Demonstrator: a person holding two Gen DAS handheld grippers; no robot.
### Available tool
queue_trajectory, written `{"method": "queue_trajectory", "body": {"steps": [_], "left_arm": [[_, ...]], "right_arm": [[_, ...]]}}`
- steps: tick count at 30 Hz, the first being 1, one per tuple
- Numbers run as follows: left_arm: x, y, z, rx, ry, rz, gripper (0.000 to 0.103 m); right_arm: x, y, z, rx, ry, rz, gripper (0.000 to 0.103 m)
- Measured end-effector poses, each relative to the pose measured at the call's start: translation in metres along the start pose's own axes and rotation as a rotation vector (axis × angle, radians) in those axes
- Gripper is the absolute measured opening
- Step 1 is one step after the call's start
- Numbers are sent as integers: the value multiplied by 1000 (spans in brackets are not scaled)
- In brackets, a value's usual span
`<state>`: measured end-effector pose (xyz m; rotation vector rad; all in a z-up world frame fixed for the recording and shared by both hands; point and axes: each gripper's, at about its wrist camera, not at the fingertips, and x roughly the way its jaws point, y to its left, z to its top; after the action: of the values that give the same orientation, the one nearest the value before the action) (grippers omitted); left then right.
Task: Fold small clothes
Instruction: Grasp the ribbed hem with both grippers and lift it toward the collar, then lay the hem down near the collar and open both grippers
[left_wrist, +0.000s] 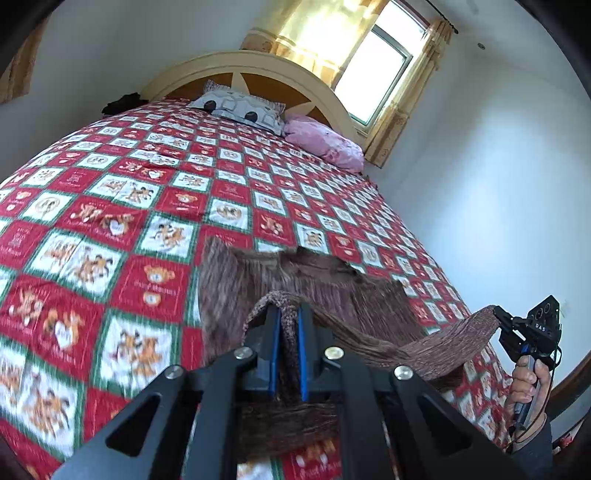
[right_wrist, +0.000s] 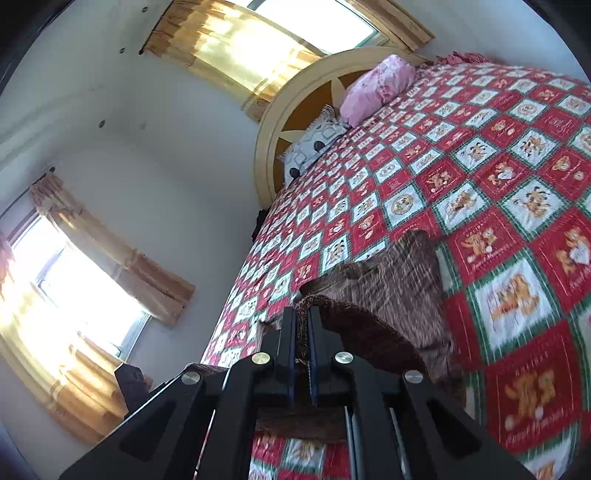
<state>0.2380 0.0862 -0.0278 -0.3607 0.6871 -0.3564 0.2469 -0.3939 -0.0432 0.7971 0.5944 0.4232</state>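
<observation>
White walls (left_wrist: 498, 166) and curtained windows (left_wrist: 373, 70) are seen around a bed (left_wrist: 384, 206) that is spread with a red, white and green checked quilt (left_wrist: 122, 206) printed with bears. An arched cream headboard (left_wrist: 236, 62) bearing a star is set at the far end, against which a grey patterned pillow (left_wrist: 240, 109) and a pink pillow (left_wrist: 323, 142) are laid side by side. On the near part of the quilt a brown ribbed garment (left_wrist: 325, 284) is spread, its far portion lying flat while its near edge is lifted off the quilt at two places. One raised fold is clamped between the blue-padded fingers of the left gripper (left_wrist: 288, 325), which are drawn together on the cloth. Another part of the edge, stretched out toward the right, is pinched by the right gripper (left_wrist: 499, 320), whose handle is held in the person's right hand (left_wrist: 526, 380). From the right wrist view the right gripper (right_wrist: 303, 325) is shown closed tightly on the same brown cloth (right_wrist: 388, 284), though the fabric there is blurred and which part of the garment is gripped cannot be told.
</observation>
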Motion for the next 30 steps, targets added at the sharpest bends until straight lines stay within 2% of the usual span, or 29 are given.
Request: {"method": "queue_trajectory", "body": {"steps": [5, 14, 19, 23, 24, 25, 26, 27, 28, 30], "left_arm": [[30, 16, 16, -4, 29, 27, 9], [97, 45, 19, -39, 152, 70, 9], [117, 57, 29, -101, 165, 73, 12], [132, 72, 38, -178, 158, 89, 16], [134, 77, 39, -210, 154, 91, 19], [136, 81, 40, -238, 152, 103, 29], [134, 87, 40, -268, 140, 119, 36], [132, 90, 40, -279, 127, 126, 47], [129, 93, 41, -284, 113, 138, 54], [119, 102, 41, -298, 94, 173, 59]], "right_arm": [[33, -21, 21, 57, 21, -21, 5], [93, -74, 35, 196, 107, -108, 5], [123, -98, 54, 258, 123, -117, 5], [148, -114, 75, 324, 80, -58, 8], [150, -114, 79, 315, 63, -63, 17], [151, -114, 82, 302, 48, -78, 39], [153, -113, 84, 273, 46, -106, 50], [153, -111, 83, 255, 45, -125, 58], [153, -108, 82, 227, 49, -144, 58], [151, -103, 79, 178, 62, -165, 58]]}}
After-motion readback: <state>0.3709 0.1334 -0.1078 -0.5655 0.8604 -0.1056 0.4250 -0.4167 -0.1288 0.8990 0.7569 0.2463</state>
